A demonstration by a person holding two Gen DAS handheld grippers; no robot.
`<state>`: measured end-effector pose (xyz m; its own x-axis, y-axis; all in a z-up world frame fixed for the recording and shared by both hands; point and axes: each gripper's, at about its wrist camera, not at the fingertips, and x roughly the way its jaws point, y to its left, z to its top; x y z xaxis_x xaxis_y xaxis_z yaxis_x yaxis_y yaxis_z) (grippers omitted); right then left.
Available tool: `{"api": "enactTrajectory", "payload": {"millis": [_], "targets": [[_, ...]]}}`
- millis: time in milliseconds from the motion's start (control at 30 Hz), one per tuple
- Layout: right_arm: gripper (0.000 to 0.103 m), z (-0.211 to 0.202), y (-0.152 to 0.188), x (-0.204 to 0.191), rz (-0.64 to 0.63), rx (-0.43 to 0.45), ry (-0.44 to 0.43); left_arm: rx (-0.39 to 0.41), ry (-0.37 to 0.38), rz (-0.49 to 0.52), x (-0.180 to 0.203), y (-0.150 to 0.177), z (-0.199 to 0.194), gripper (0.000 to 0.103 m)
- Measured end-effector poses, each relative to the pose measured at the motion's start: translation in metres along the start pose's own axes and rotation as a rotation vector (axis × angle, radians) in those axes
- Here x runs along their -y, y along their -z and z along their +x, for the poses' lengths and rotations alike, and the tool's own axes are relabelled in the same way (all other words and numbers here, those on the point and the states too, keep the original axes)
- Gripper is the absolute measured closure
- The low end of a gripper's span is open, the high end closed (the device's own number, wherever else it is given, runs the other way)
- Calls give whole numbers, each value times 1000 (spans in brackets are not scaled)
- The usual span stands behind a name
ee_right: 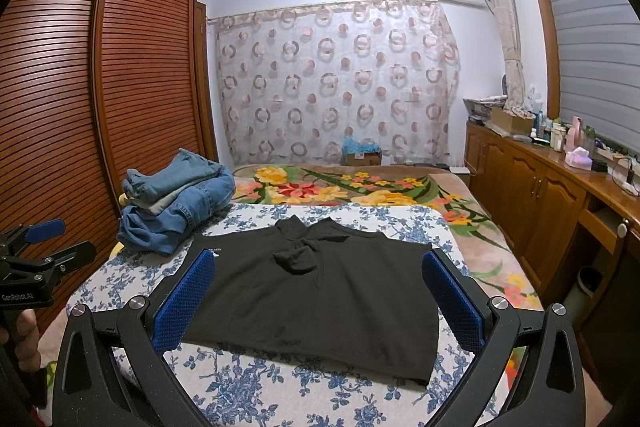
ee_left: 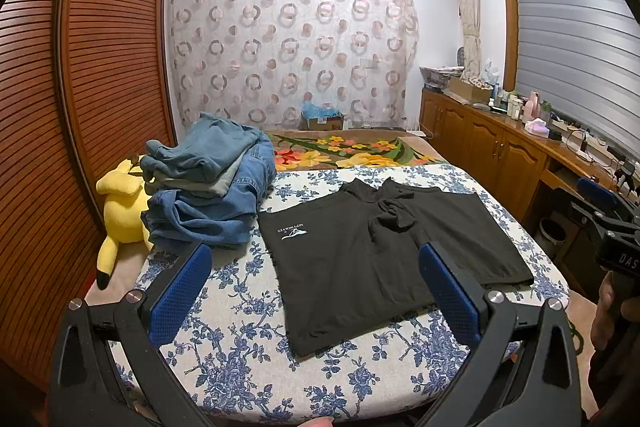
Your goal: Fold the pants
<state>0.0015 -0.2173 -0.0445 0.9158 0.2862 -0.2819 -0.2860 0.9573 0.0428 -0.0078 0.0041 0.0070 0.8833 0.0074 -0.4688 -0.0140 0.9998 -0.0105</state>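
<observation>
Black pants (ee_left: 372,259) (ee_right: 320,303) lie spread flat on the blue-flowered sheet (ee_left: 240,343) (ee_right: 256,387), with a white logo near their left edge and a bunched knot of cloth at the top middle. My left gripper (ee_left: 316,291) hovers open above the near left part of the pants, nothing between its blue pads (ee_left: 180,299). The right gripper (ee_right: 318,297) also hangs open over the pants' near edge, empty. Each gripper shows at the side of the other's view, held by a hand.
A pile of folded blue jeans (ee_left: 208,187) (ee_right: 176,203) sits at the bed's far left beside a yellow plush toy (ee_left: 120,211). A slatted wooden wardrobe (ee_left: 80,87) runs along the left. Wooden cabinets (ee_right: 540,195) with bottles line the right wall. A floral blanket (ee_right: 344,191) covers the far bed.
</observation>
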Motion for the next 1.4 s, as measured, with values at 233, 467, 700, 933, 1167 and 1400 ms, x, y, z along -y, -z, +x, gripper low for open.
{"api": "enactTrajectory", "payload": {"millis": [233, 467, 700, 933, 1167, 1400], "targets": [[0, 0, 0, 0, 1, 0, -1, 0, 0, -1, 0, 0, 0, 0], [0, 0, 0, 0, 2, 0, -2, 1, 0, -1, 0, 1, 0, 0], [0, 0, 0, 0, 2, 2, -1, 3, 0, -1, 0, 1, 0, 0], [0, -1, 0, 0, 1, 2, 0, 3, 1, -2, 0, 1, 0, 0], [0, -1, 0, 0, 1, 2, 0, 2, 1, -2, 0, 1, 0, 0], [0, 3, 4, 1, 2, -18, -2, -31, 1, 13, 15, -1, -8, 0]]}}
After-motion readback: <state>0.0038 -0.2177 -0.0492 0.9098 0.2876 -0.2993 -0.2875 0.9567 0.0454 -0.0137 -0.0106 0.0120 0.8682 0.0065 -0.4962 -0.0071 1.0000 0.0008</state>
